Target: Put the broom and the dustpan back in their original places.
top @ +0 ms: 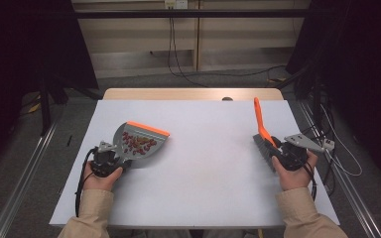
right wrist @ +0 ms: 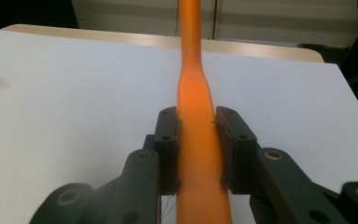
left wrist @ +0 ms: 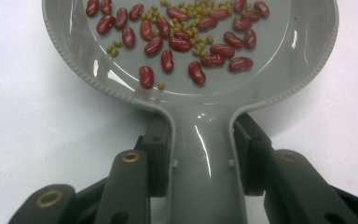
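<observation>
A grey dustpan (top: 138,141) with an orange front lip lies on the left of the white table (top: 203,163). It holds several red beans (left wrist: 168,60) and small green beans (left wrist: 186,25). My left gripper (top: 110,157) is shut on the dustpan's handle (left wrist: 203,154), pads pressing both sides. On the right, an orange brush (top: 261,128) with grey bristles (top: 265,150) points its handle away from me. My right gripper (top: 284,151) is shut on the brush's orange handle (right wrist: 196,135), just above the bristles.
A wooden table edge (top: 193,93) shows behind the white top. Cables (top: 178,64) run over the floor beyond it. Metal rails (top: 25,173) run along both sides of the table. A wide bare stretch of the white top lies between the dustpan and the brush.
</observation>
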### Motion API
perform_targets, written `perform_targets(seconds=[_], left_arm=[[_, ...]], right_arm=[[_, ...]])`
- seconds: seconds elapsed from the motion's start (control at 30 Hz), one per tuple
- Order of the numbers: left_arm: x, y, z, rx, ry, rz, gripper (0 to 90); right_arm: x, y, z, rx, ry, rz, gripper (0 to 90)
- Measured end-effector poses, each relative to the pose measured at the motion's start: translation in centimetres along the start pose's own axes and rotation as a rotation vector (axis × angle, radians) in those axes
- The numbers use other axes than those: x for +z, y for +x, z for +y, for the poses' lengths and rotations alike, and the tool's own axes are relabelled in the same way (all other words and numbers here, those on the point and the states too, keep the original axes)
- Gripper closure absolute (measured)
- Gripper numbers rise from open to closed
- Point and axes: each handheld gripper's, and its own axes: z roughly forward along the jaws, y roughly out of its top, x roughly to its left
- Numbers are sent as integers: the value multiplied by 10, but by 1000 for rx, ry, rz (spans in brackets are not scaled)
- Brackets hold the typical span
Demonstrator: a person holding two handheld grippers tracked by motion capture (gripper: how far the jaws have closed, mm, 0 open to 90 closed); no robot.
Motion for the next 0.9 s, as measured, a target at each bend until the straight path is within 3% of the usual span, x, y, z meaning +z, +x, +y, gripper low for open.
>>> perform_targets(seconds=[0.9], left_arm=[[4,5,-3,-44,6,56,632]], right_arm=[[5,-8,-7,-11,37,-47,714]])
